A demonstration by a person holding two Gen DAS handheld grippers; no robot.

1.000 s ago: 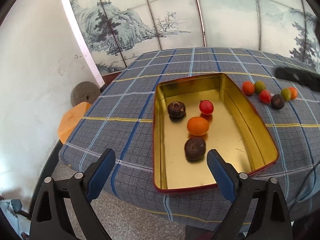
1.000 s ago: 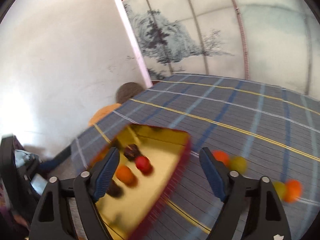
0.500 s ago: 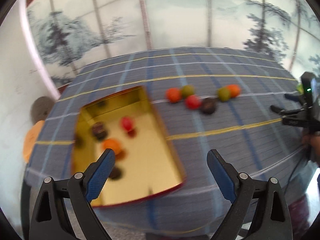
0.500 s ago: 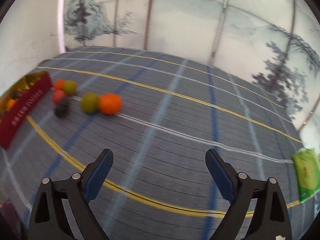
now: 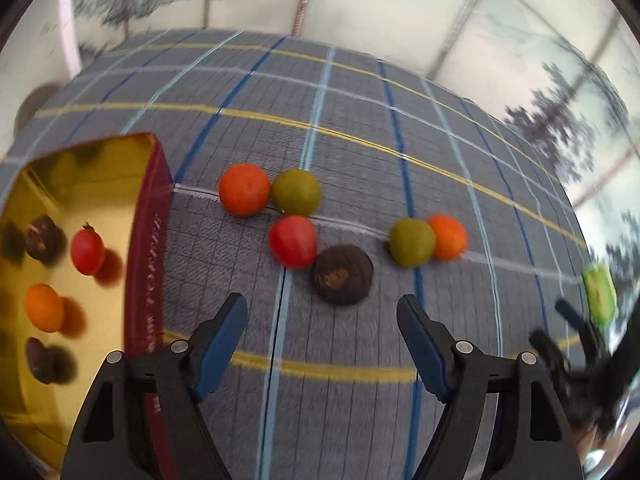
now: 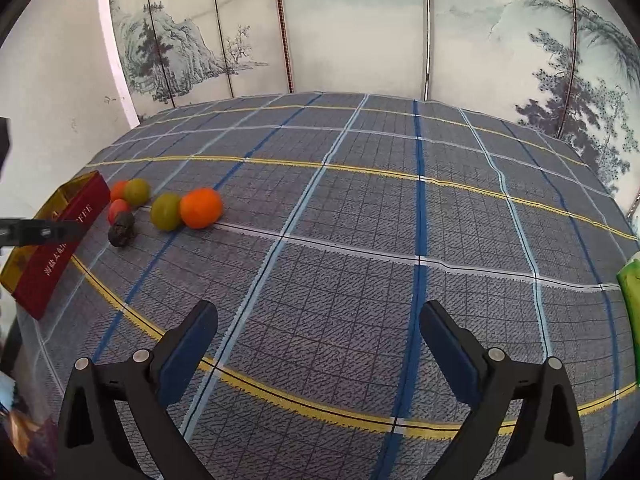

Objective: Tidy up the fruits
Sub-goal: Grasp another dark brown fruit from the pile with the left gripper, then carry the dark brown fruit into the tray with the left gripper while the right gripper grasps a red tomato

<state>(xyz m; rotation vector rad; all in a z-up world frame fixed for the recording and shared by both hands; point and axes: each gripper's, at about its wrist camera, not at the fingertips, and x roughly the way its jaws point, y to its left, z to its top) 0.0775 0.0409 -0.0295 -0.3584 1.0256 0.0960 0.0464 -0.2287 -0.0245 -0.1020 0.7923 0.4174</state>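
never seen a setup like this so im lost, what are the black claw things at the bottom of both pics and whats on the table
Those claws are hand-held grippers: a person carries one in each hand, and each has a wide-angle camera looking out along its two fingers. One picture is from the left gripper, the other from the right gripper. Both are open and hold nothing.

On the checked tablecloth sits a gold tray with four fruits already inside. Beside it six loose fruits lie on the cloth: two orange ones, two green ones, a red one and a dark brown one. The left gripper points toward the dark brown one. A green packet lies at the table's right edge.
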